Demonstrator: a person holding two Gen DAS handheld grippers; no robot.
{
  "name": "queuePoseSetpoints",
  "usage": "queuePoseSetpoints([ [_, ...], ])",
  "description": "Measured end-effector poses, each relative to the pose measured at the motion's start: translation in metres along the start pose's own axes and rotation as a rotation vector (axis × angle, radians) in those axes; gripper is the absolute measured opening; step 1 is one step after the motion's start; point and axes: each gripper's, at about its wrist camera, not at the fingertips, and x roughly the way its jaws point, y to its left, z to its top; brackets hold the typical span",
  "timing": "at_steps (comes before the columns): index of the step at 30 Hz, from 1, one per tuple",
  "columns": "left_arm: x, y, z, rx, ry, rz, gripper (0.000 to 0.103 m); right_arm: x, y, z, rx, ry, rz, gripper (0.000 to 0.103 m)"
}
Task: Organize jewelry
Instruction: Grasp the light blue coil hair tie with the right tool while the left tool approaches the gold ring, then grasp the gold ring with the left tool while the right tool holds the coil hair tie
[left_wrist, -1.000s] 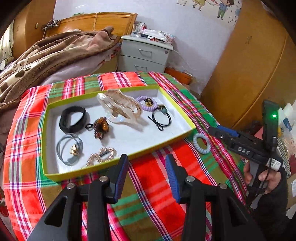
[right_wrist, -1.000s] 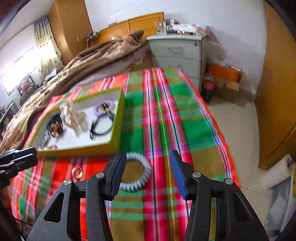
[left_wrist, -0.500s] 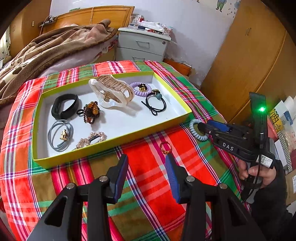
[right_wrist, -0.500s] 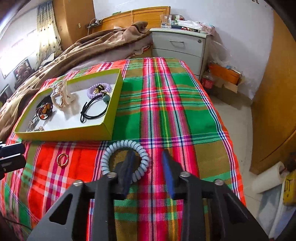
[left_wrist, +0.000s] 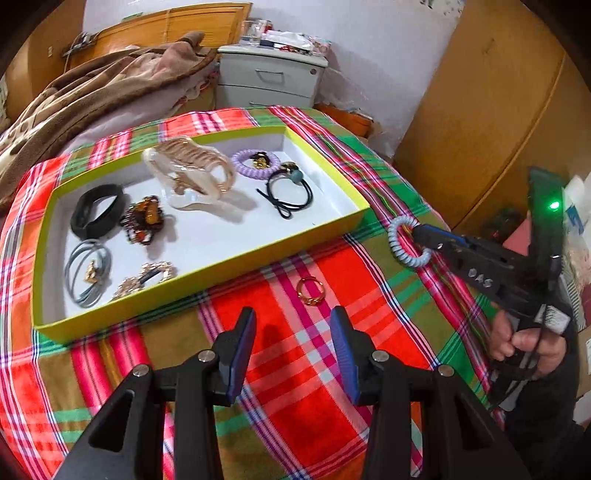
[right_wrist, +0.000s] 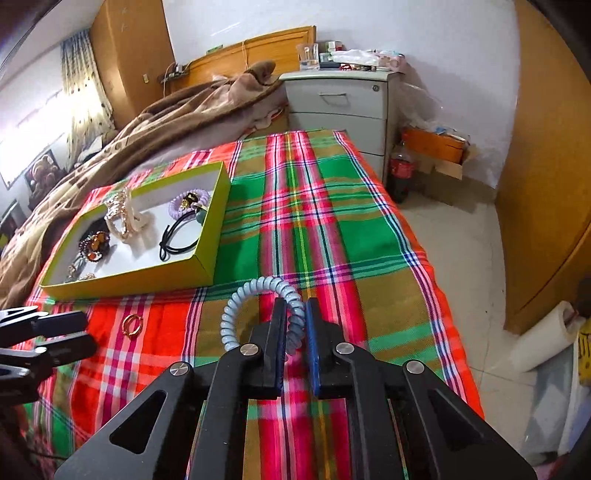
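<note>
Plaid cloth (right_wrist: 332, 221) covers bed; right hand-held gripper (right_wrist: 295, 325) pinches coil hair tie (right_wrist: 236, 306).

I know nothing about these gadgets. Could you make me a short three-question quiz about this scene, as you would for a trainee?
1. True or false: the gold ring lies inside the yellow-green tray.
2. The right gripper pinches: A) the pale blue spiral hair tie B) the black band C) the purple coil.
3. Fill in: the left gripper has ___ jaws.

Key: 1 false, it lies on the plaid cloth; 2 A; 3 open.
</note>
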Motion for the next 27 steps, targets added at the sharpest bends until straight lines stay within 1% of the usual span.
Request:
queuePoseSetpoints([
  [6,0.018,-0.015,0.005,0.042,0.027,0.014,0.044,-0.01,-0.004,-0.004,0.027,-0.022,0.014,0.011],
  [12,0.029,-0.023,0.011,0.076,0.034,0.075,0.044,-0.015,-0.006,-0.004,0.03,-0.039,0.027,0.011],
  [21,0.036,-0.037,0.011,0.146,0.014,0.163,0.044,-0.019,-0.006,-0.005,0.036,-0.06,0.047,0.011],
  [25,0.037,-0.035,0.013,0.137,0.013,0.158,0.044,-0.018,-0.006,-0.006,0.033,-0.06,0.049,0.011],
  [27,0.038,-0.035,0.013,0.138,0.012,0.159,0.041,-0.018,-0.006,-0.006,0.032,-0.06,0.05,0.011],
])
